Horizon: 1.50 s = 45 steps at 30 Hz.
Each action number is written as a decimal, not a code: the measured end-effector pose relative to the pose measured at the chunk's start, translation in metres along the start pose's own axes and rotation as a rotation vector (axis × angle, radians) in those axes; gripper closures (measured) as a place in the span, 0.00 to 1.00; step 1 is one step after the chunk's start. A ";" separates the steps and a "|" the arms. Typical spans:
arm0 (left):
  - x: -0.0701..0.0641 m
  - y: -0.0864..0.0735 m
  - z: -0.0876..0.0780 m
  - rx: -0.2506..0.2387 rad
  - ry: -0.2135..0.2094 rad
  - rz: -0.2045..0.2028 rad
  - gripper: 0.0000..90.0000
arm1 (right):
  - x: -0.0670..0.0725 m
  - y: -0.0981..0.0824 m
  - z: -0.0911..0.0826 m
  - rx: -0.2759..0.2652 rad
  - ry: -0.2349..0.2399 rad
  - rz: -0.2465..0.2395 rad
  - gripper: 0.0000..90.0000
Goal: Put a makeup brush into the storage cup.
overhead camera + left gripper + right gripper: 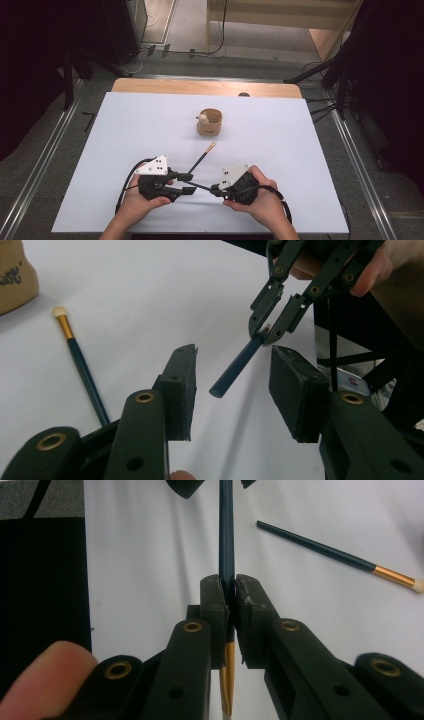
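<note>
White table top [125, 150], wood edge at far side; grey floor [190, 30], metal rails [45, 165], dark surrounds.

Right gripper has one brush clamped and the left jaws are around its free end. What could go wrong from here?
1. The left gripper hasn't touched the held makeup brush; its dark handle end sits off-centre between the pads, so closing may knock it askew.
2. The right gripper pinches the thin handle near the gold ferrule, so it may pivot or slip.
3. The second brush lies close by and might get swept.
</note>
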<state>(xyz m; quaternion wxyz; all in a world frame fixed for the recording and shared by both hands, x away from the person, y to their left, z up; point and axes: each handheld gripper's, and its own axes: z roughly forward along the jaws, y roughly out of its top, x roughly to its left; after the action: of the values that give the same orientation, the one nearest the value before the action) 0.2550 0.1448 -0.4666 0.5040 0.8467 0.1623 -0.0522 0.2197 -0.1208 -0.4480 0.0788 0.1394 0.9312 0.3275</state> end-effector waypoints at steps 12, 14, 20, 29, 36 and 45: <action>0.003 -0.002 0.003 0.024 -0.093 -0.020 0.76 | 0.002 0.001 0.000 -0.001 0.018 -0.030 0.94; 0.004 -0.002 0.004 0.029 -0.104 -0.022 0.77 | 0.003 0.001 0.000 0.001 0.019 -0.030 0.94; 0.006 -0.002 0.004 0.038 -0.127 -0.034 0.83 | 0.004 0.001 0.001 0.004 0.026 -0.037 0.94; 0.008 -0.003 0.004 0.038 -0.152 -0.045 0.87 | 0.004 0.001 0.002 0.003 0.034 -0.052 0.94; 0.008 -0.003 0.005 0.050 -0.155 -0.048 0.90 | 0.004 0.000 0.002 0.005 0.036 -0.054 0.94; 0.008 -0.003 0.003 0.028 -0.192 -0.038 0.95 | 0.003 -0.001 0.001 -0.003 0.039 -0.065 0.94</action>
<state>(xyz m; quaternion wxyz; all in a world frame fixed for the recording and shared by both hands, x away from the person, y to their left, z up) 0.2620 0.1454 -0.4726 0.5044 0.8415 0.1284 -0.1447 0.2167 -0.1198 -0.4495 0.0714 0.1025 0.9360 0.3290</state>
